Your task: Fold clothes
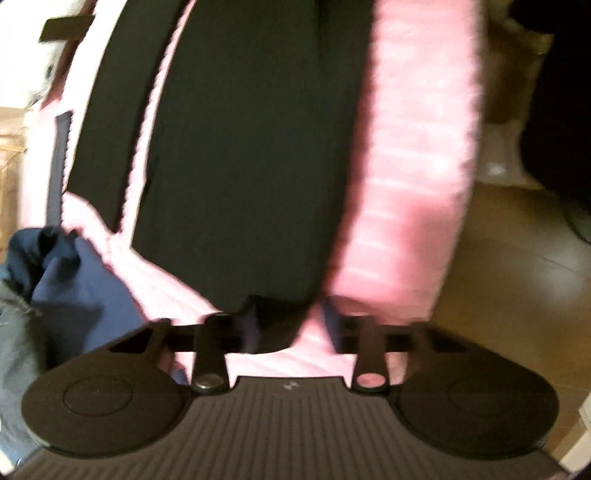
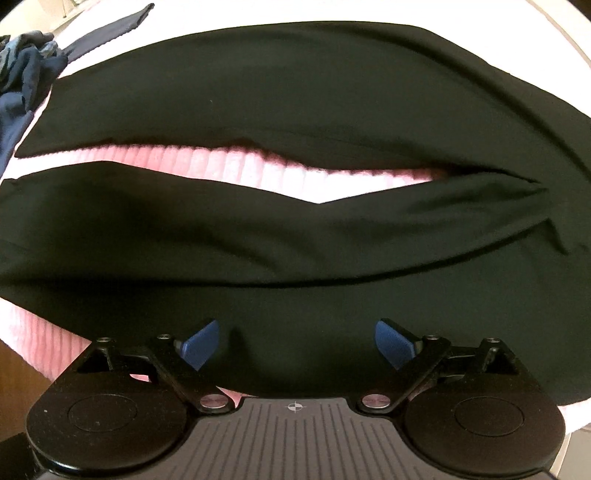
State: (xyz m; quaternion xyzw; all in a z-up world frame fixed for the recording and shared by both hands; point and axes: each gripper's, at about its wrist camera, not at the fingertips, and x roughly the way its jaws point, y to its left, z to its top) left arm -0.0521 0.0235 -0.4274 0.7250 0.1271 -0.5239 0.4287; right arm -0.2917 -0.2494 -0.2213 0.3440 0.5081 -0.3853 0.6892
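Observation:
Black trousers (image 2: 295, 92) lie spread on a pink ribbed blanket (image 2: 229, 162), their two legs parted by a strip of pink. My right gripper (image 2: 297, 343) hovers just over the nearer leg's edge, its blue pads wide apart and open, nothing pinched. In the blurred left wrist view the trousers (image 1: 240, 147) run away up the frame. My left gripper (image 1: 288, 321) has its jaws close together, with a fold of the black cloth's near end between the pads.
A crumpled dark blue garment (image 1: 66, 277) lies at the blanket's left side, also seen as a dark blue heap (image 2: 22, 85). A dark blue band (image 2: 110, 29) lies at the far left. Wooden floor (image 1: 517, 277) shows past the blanket's right edge.

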